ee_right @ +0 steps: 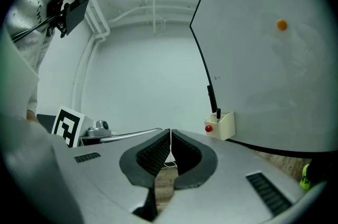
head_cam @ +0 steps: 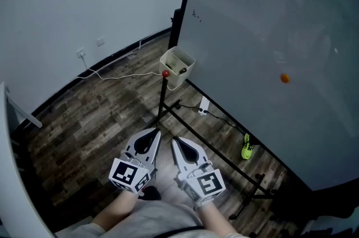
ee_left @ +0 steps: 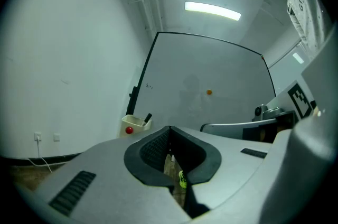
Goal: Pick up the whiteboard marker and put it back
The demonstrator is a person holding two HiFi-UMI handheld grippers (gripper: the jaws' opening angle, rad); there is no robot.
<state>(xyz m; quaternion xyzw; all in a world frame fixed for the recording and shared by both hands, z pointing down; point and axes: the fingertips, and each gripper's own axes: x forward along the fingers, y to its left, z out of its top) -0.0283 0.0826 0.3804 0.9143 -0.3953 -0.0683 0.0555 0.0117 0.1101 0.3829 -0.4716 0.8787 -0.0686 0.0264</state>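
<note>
A black whiteboard marker (ee_left: 147, 118) stands upright in a cream holder box (head_cam: 177, 65) at the lower left corner of the whiteboard (head_cam: 269, 35). The right gripper view shows the marker (ee_right: 218, 112) in the same holder box (ee_right: 222, 125). My left gripper (head_cam: 153, 133) and right gripper (head_cam: 174, 141) hang side by side above the wooden floor, well short of the box. Both point level toward the board's corner. Each has its jaws shut with nothing between them, as the left gripper (ee_left: 169, 130) and right gripper (ee_right: 170, 136) show in their own views.
The whiteboard rests on a black stand (head_cam: 224, 158) with legs across the floor. A red knob (head_cam: 166, 73) sits below the box and an orange magnet (head_cam: 285, 78) on the board. A white cable (head_cam: 120, 75), a white plug block (head_cam: 203, 106) and a green-yellow object (head_cam: 247, 148) lie on the floor.
</note>
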